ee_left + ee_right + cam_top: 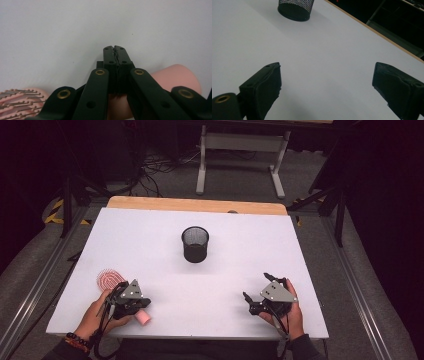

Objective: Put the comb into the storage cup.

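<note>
Beside round black mesh cup (pixel 195 244), smooth white table (pixel 150 245)

High view: looking forward and down over the white rectangular table (pixel 150 250), black mesh cylindrical cup (pixel 195 244) central.
Left gripper view: hovering close, facing bare tabletop.
Right gripper view: looking low toward that cup (pixel 295 8), sharing it with the high view.
</note>
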The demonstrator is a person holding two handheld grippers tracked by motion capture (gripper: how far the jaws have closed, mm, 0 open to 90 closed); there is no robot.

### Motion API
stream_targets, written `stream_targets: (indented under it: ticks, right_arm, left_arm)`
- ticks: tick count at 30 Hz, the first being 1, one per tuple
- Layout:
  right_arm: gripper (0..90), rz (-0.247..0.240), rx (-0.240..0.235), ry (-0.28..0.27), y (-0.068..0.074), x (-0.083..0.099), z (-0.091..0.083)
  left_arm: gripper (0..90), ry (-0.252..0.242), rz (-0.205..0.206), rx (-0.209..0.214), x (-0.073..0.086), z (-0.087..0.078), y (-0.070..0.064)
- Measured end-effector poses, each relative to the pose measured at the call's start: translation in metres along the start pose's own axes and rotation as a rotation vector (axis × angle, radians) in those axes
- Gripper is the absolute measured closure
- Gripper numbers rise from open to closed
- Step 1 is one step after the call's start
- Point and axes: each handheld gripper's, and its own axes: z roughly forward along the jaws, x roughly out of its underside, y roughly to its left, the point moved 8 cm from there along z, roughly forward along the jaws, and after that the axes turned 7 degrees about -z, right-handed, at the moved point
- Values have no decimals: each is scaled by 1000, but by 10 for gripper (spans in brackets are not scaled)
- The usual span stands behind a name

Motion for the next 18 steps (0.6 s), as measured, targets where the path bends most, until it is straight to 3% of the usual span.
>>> stream_targets:
  ticks: [18]
  right_arm:
    - [92,-4,-6,9,1,1,1]
  left_arm:
    - [886,4,-19,1,10,-7,7]
